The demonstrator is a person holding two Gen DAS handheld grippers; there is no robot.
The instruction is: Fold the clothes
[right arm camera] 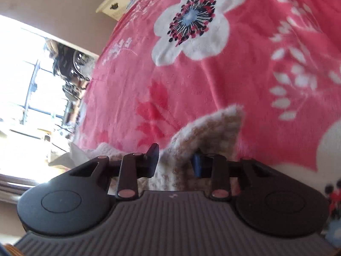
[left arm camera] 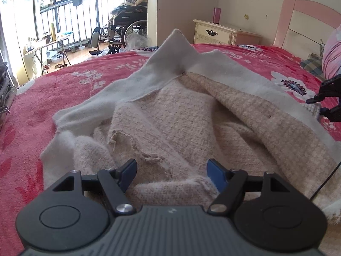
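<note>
A beige knitted garment with pale grey lining lies rumpled mid-bed on the red floral blanket. The left gripper gapes wide above it. The right gripper stands narrow around a corner of the garment; only its own view shows this.

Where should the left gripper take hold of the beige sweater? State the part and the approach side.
Grip the frayed near hem lying between the open left gripper fingers, coming down from the near side. That edge is raised and bunched, so the pads can close around it.
</note>
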